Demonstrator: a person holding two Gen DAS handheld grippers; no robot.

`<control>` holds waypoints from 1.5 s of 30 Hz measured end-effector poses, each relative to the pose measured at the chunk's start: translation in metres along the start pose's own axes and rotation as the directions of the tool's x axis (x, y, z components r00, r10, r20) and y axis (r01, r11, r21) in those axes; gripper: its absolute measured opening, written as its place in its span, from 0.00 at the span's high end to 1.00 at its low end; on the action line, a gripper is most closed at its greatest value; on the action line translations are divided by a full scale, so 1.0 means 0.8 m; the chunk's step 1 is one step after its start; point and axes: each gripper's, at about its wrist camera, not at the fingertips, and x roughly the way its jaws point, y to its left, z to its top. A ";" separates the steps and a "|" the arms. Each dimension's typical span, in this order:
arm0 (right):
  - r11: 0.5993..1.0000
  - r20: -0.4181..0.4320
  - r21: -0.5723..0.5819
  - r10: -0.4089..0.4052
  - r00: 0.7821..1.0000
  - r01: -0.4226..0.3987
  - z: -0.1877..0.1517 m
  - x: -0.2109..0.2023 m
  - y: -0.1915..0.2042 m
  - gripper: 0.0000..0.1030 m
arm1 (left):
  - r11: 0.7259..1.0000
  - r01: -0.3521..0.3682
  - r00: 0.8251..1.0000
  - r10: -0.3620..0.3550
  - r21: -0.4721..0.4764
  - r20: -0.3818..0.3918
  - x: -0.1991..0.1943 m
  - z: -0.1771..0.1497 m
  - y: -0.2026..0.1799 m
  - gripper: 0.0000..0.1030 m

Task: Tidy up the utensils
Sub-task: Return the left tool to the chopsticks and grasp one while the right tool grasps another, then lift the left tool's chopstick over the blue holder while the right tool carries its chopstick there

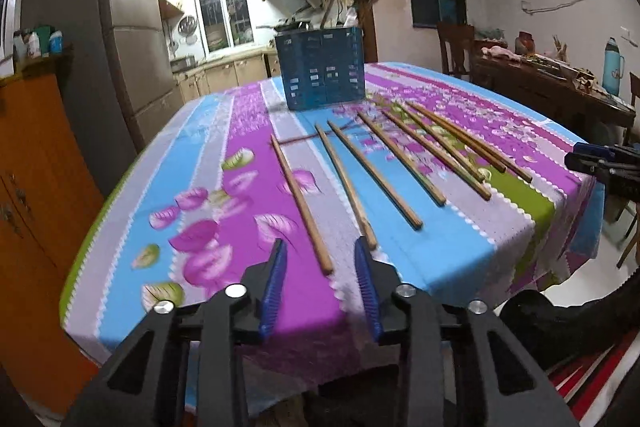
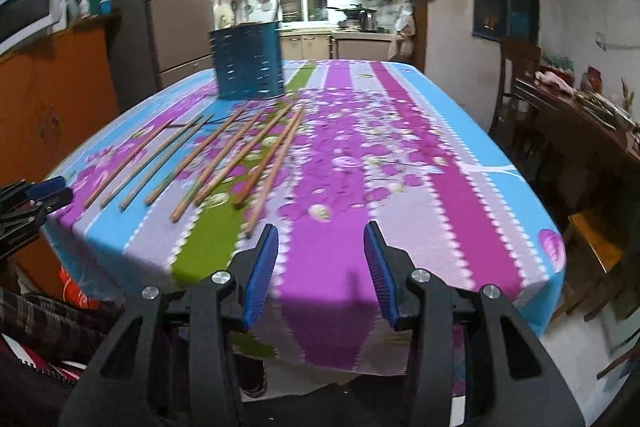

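Left wrist view: seven wooden chopsticks (image 1: pixel 372 171) lie loose on the floral tablecloth (image 1: pixel 224 131), fanned side by side, none touching the blue slotted utensil holder (image 1: pixel 322 69) standing upright beyond them toward the far side. Can't see inside the holder, so whether anything's already in it is unclear. Judging by the spread, sorting has barely begun; all visible sticks are left to collect.

Long axes run roughly near edge to far, thin tips toward the holder, thick ends toward the near table edge; they splay slightly w/ tips converging.

Left gripper (image 1: pixel 322 247) hovers over the near edge, jaws apart & empty, leftmost chopstick (image 1: pixel 300 203) ending between the fingers' line of sight. Right gripper (image 2: pixel 320 231) also spread wide, holding nothing, w/ the rightmost chopstick (image 2: pixel 276 167) just left of it.
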 end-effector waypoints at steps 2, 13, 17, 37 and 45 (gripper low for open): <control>1.000 0.007 -0.029 -0.006 1.000 0.006 0.001 0.002 0.011 0.60 | 1.000 0.008 1.000 -0.009 -0.017 -0.009 0.006 0.001 -0.004 0.71; 0.996 -0.017 -0.090 0.020 1.000 -0.021 0.013 0.030 0.048 0.75 | 0.997 -0.079 0.997 0.079 -0.004 -0.014 0.032 0.001 -0.012 0.80; 0.994 -0.029 -0.105 0.016 0.999 -0.019 0.014 0.037 0.054 0.78 | 0.996 -0.083 0.996 0.083 -0.018 -0.010 0.036 -0.002 -0.011 0.83; 1.000 -0.057 -0.025 0.013 0.998 -0.014 0.006 0.053 0.048 0.95 | 0.996 -0.075 0.996 0.078 -0.058 0.048 0.033 -0.013 -0.012 0.91; 1.000 -0.039 -0.005 0.018 0.999 -0.018 0.008 0.046 0.046 0.95 | 0.995 -0.082 0.995 0.085 -0.053 0.048 0.033 -0.011 -0.013 0.92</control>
